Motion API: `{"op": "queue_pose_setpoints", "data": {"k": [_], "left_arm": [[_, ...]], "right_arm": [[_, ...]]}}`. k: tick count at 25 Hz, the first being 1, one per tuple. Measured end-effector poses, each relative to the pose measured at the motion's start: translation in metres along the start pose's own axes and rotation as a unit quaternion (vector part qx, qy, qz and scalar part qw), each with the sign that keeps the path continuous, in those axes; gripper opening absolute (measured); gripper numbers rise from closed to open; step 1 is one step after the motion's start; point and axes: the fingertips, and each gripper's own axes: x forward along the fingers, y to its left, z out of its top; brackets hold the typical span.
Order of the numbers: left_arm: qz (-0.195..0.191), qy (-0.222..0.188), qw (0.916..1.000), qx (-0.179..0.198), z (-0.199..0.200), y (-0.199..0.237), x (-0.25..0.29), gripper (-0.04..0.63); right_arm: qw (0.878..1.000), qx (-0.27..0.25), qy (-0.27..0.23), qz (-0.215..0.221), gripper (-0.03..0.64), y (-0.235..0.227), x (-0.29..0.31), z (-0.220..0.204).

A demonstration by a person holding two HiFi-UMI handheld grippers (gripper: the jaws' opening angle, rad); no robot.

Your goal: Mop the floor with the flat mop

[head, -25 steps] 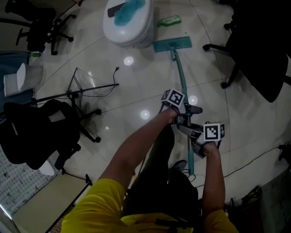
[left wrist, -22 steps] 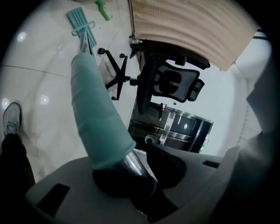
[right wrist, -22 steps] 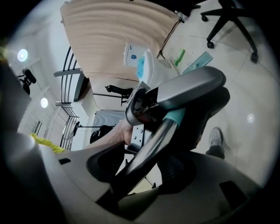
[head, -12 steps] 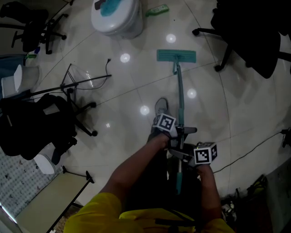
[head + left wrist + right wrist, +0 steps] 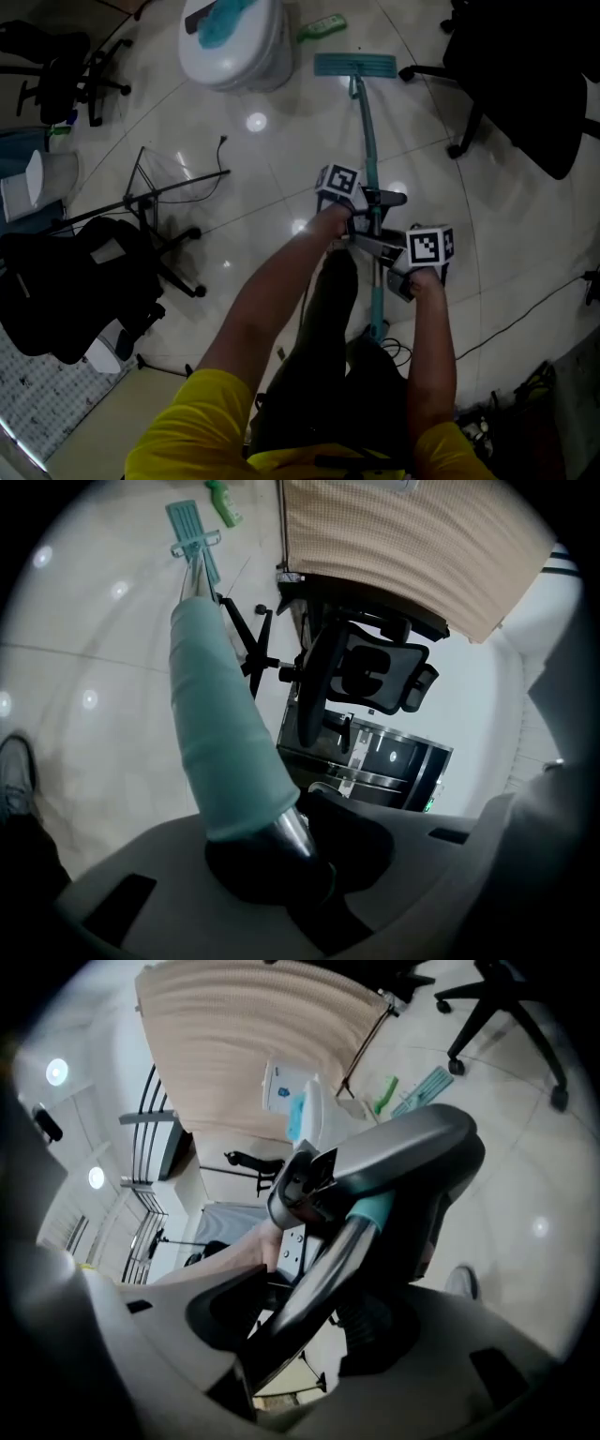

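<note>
The mop handle (image 5: 367,141) runs straight ahead to the mop head (image 5: 354,65). The left gripper (image 5: 377,200), jaws closing on the handle, sits nearer the head; the right gripper (image 5: 373,246) clamps it behind.

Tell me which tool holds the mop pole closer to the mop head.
The left tool: its jaws are closing on the mop pole on the side toward the mop head. The right tool grips it further back, nearer the person.
</note>
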Motion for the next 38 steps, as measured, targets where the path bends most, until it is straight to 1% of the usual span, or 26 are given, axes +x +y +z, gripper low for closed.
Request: {"op": "queue_pose_setpoints", "data": {"k": [2,3,5,7,9,10,12,14,16,17,20,22,24,26,28,30,32,38], "left_arm": [[0.014,0.017,0.9997,0.002,0.038,-0.003,-0.001,0.060],[0.018,0.023,0.9996,0.003,0.054,-0.006,-0.002,0.058],[0.011,0.027,0.9995,0.010,0.083,-0.015,-0.002,0.058],[-0.001,0.023,0.9996,0.017,0.098,-0.022,-0.002,0.058],[0.002,0.017,0.9996,0.022,0.094,-0.025,-0.004,0.054],[0.005,0.016,0.9996,0.024,0.084,-0.027,-0.005,0.054],[0.002,0.012,0.9997,0.022,0.047,-0.032,-0.005,0.055],[-0.002,0.005,0.9997,0.023,-0.002,-0.035,-0.005,0.057],[0.007,-0.001,0.9994,0.034,-0.055,-0.041,-0.008,0.055],[0.008,-0.006,0.9994,0.032,-0.082,-0.042,-0.009,0.055],[-0.010,-0.030,0.9995,-0.003,-0.150,-0.039,-0.008,0.055],[-0.018,-0.046,0.9983,-0.030,-0.180,-0.029,-0.005,0.051],[-0.026,-0.060,0.9957,-0.065,-0.198,-0.013,-0.003,0.049],[-0.035,-0.070,0.9929,-0.090,-0.201,0.003,-0.001,0.046],[-0.043,-0.076,0.9916,-0.096,-0.185,0.009,-0.003,0.044],[-0.051,-0.077,0.9914,-0.093,-0.150,0.007,-0.005,0.038],[-0.055,-0.071,0.9922,-0.086,-0.107,0.000,-0.005,0.038],[-0.055,-0.041,0.9952,-0.069,0.030,-0.037,-0.004,0.038]], "right_arm": [[0.999,0.006,-0.039,0.012,0.238,-0.005,0.007,0.042],[0.999,0.005,-0.050,0.014,0.236,-0.006,0.009,0.060],[0.999,0.003,-0.053,0.013,0.238,-0.008,0.014,0.088],[0.999,-0.001,-0.047,0.007,0.239,-0.007,0.017,0.101],[0.999,-0.006,-0.042,0.002,0.242,0.001,0.015,0.097],[0.999,-0.008,-0.040,0.002,0.242,0.008,0.013,0.088],[0.999,-0.013,-0.030,0.000,0.245,0.026,0.004,0.055],[1.000,-0.015,-0.021,-0.006,0.247,0.045,-0.008,0.009],[1.000,-0.006,-0.016,-0.009,0.247,0.062,-0.020,-0.043],[1.000,-0.002,-0.011,-0.012,0.247,0.069,-0.026,-0.069],[1.000,0.003,0.014,-0.018,0.245,0.085,-0.044,-0.134],[0.999,0.025,0.021,-0.016,0.246,0.086,-0.053,-0.165],[0.999,0.044,0.026,-0.013,0.247,0.079,-0.055,-0.183],[0.998,0.051,0.029,-0.016,0.248,0.067,-0.052,-0.189],[0.999,0.046,0.022,-0.018,0.245,0.055,-0.045,-0.176],[0.999,0.039,0.007,-0.015,0.244,0.044,-0.037,-0.145],[0.999,0.031,-0.004,-0.013,0.242,0.035,-0.029,-0.104],[0.999,0.015,-0.042,-0.011,0.247,0.025,-0.012,0.039]]}}
